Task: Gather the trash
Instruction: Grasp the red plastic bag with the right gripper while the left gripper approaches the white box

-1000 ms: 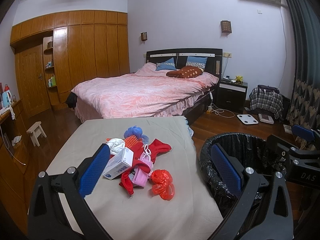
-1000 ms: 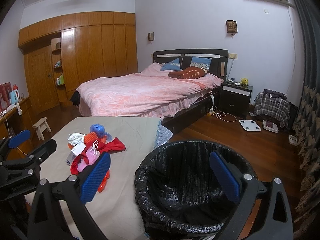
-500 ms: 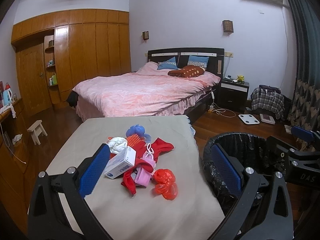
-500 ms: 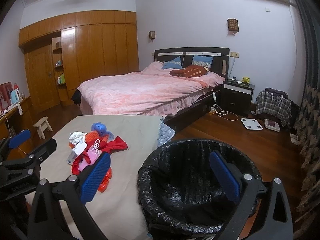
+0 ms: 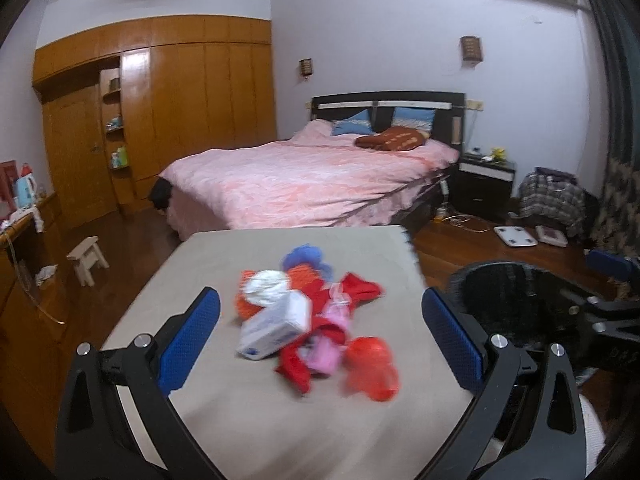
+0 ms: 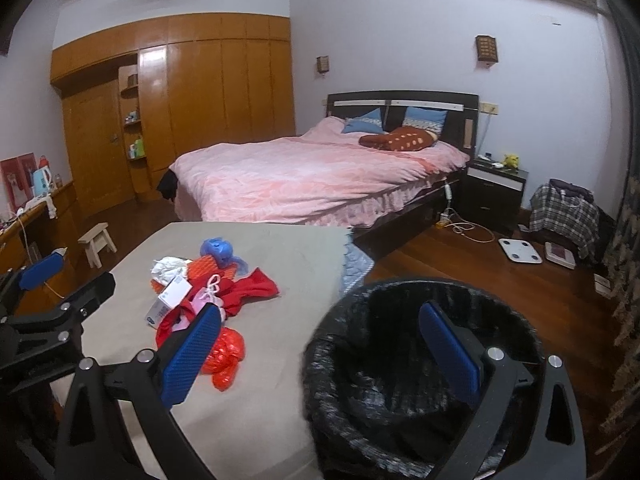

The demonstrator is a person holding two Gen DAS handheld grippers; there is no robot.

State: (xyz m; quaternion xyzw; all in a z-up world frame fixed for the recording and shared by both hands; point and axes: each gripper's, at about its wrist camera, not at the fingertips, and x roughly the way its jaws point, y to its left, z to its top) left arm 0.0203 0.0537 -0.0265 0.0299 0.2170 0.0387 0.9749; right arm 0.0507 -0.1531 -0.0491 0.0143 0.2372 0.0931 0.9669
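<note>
A pile of trash lies on a beige-covered table (image 5: 248,420): a white box (image 5: 276,326), crumpled white paper (image 5: 266,286), red cloth (image 5: 360,288), a pink piece (image 5: 332,344), an orange-red plastic wrapper (image 5: 372,368) and a blue ball-like item (image 5: 304,256). The pile also shows in the right wrist view (image 6: 208,292). A bin lined with a black bag (image 6: 420,380) stands right of the table. My left gripper (image 5: 320,340) is open and empty, just short of the pile. My right gripper (image 6: 320,352) is open and empty above the bin's left rim.
A bed with a pink cover (image 5: 312,180) stands behind the table. A wooden wardrobe (image 5: 168,112) fills the left wall. A small stool (image 5: 88,256) is on the floor at left. A nightstand (image 5: 486,184), a scale (image 5: 516,236) and a plaid bag (image 5: 552,196) are at right.
Both grippers have moved forward and a little left toward the pile; the left view is blurred by motion. Both stay open and empty.
</note>
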